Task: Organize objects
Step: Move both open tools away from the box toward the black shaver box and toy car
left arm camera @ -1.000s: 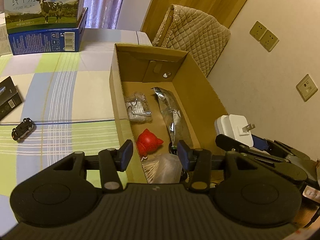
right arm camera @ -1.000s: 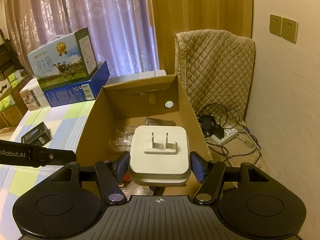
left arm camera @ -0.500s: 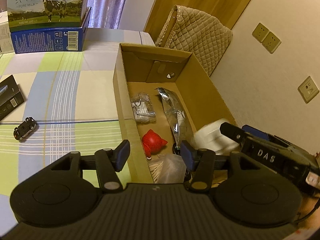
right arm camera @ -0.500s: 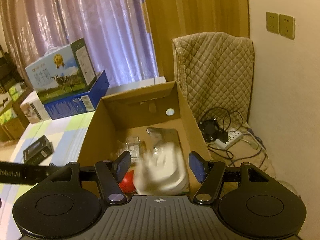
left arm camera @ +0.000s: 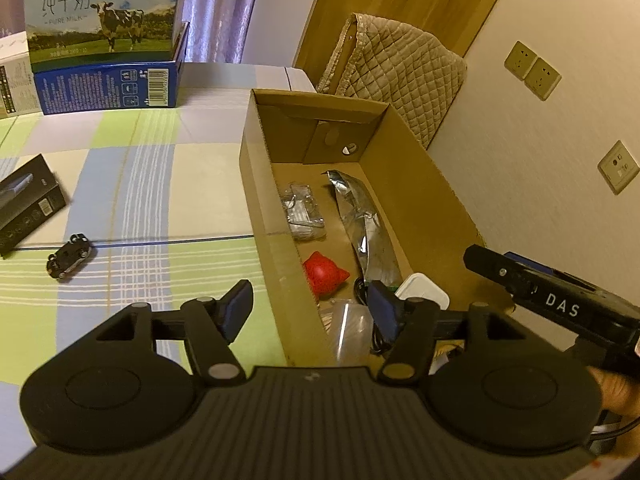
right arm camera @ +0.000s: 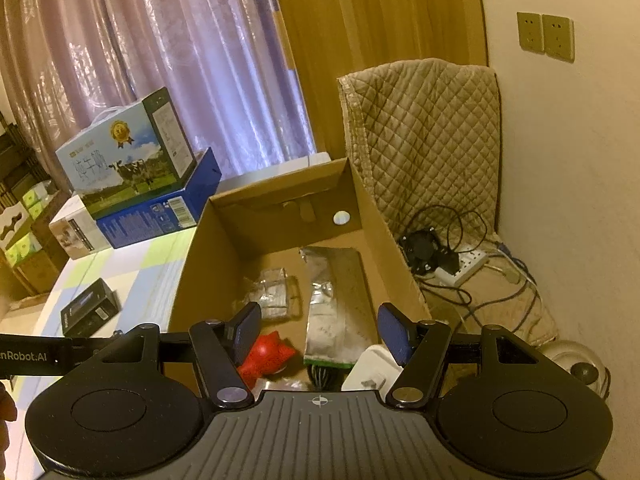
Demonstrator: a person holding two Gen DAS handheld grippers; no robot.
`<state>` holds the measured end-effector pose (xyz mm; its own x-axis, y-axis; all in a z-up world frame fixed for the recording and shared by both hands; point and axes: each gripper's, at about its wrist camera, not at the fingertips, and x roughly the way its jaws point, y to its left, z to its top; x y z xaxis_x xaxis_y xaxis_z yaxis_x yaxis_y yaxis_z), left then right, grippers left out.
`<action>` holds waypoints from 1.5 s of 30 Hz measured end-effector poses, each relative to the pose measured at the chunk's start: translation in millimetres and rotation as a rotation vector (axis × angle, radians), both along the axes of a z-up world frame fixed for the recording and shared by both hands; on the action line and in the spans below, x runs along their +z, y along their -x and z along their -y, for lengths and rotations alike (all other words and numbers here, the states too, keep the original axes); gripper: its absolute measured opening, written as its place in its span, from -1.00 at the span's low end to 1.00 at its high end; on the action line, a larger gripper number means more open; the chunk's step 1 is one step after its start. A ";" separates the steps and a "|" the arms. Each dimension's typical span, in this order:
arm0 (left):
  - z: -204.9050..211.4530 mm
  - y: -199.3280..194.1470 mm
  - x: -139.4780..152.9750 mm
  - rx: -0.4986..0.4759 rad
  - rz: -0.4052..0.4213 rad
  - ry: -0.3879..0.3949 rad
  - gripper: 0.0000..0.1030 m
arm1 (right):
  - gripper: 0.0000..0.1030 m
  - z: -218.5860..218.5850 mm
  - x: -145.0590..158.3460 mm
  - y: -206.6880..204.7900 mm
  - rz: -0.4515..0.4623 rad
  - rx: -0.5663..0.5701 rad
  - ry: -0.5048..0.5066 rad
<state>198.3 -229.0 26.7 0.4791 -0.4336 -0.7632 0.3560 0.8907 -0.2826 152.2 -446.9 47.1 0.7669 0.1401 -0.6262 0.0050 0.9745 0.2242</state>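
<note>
Checked tablecloth (left arm camera: 168, 184), purple curtains (right arm camera: 160, 60)

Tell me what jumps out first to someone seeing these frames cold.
The open cardboard box at the bed's edge, holding a red toy, a silver pouch and a white charger at its near end. Both the left gripper and right gripper hang open and empty over it. Left on the checked sheet: a toy car and a black box, with milk cartons stacked behind.
</note>
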 end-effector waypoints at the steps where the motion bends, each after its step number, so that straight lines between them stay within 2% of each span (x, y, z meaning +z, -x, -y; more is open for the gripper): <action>1: -2.2 2.2 0.9 0.001 0.004 -0.001 0.17 | 0.20 -1.4 0.5 2.3 0.001 0.002 -0.002; 20: -68.2 53.4 20.5 0.047 0.062 -0.043 0.67 | 0.20 -59.6 8.8 48.5 0.004 0.076 -0.017; 25: -91.7 69.7 23.8 0.063 0.084 -0.073 0.85 | 0.20 -78.1 8.2 60.2 0.006 0.107 -0.027; 31: -126.8 86.5 27.1 0.106 0.100 -0.114 0.97 | 0.20 -103.8 11.2 72.6 0.018 0.163 -0.025; 37: -158.2 101.0 32.0 0.136 0.125 -0.169 0.98 | 0.20 -130.9 13.9 82.5 0.032 0.226 -0.025; 45: -190.2 111.1 29.8 0.151 0.135 -0.194 0.98 | 0.20 -166.2 12.7 89.4 0.030 0.290 0.022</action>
<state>87.3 -38.8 56.6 0.6297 -0.2023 -0.7500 0.2384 0.9692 -0.0612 62.8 -280.7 59.8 0.7152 0.3426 -0.6091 -0.2804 0.9390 0.1989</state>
